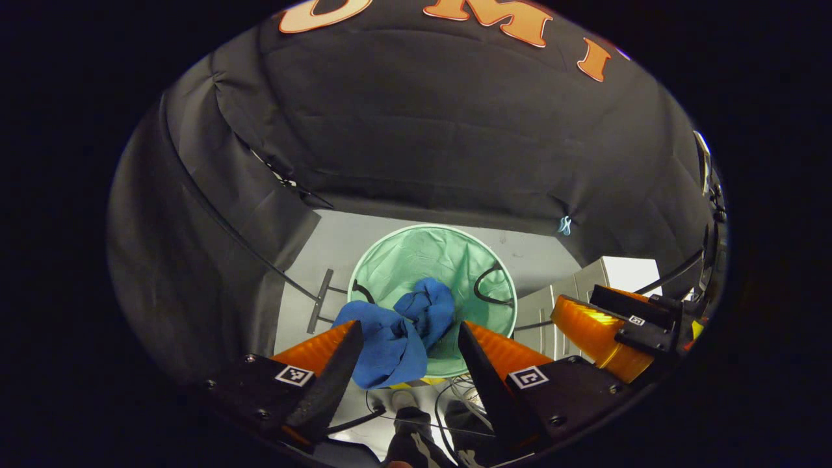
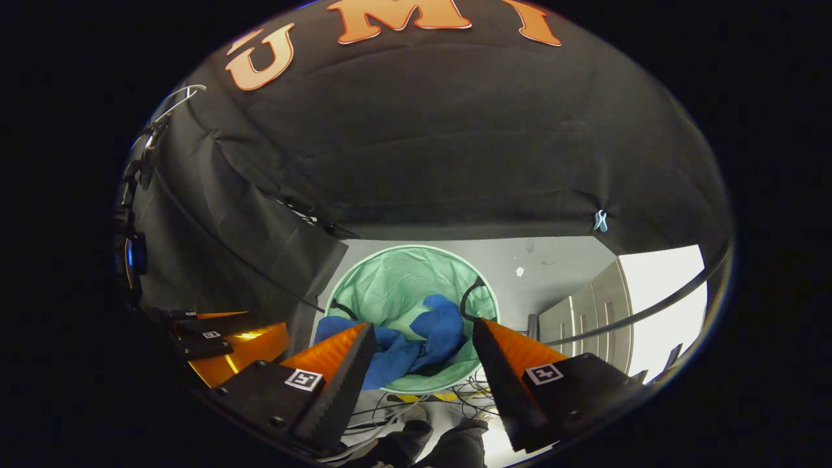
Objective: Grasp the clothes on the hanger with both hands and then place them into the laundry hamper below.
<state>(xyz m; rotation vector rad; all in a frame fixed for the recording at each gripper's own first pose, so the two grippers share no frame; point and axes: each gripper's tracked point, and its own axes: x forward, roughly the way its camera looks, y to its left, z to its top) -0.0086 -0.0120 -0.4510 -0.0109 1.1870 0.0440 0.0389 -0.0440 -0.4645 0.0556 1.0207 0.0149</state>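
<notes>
A round green laundry hamper (image 1: pixel 416 253) stands on the floor below me, and its rim (image 2: pixel 364 273) shows in the right gripper view too. A blue garment (image 1: pixel 396 335) lies crumpled in it, one fold draped over the near rim (image 2: pixel 416 344). My left gripper (image 1: pixel 409 338) hangs above the hamper, open, nothing between its fingers. My right gripper (image 2: pixel 422 341) is open as well, above the same spot. At the lower right of the left gripper view the right gripper (image 1: pixel 611 328) appears, and the left gripper (image 2: pixel 221 341) at the lower left of the right gripper view.
Black cloth walls close in behind and to the left. A grey cabinet (image 1: pixel 572 292) stands to the right of the hamper. Loose cables (image 2: pixel 416 396) lie on the pale floor in front of it, by a person's dark shoes (image 2: pixel 448 445). A metal rack foot (image 1: pixel 320 300) lies left of the hamper.
</notes>
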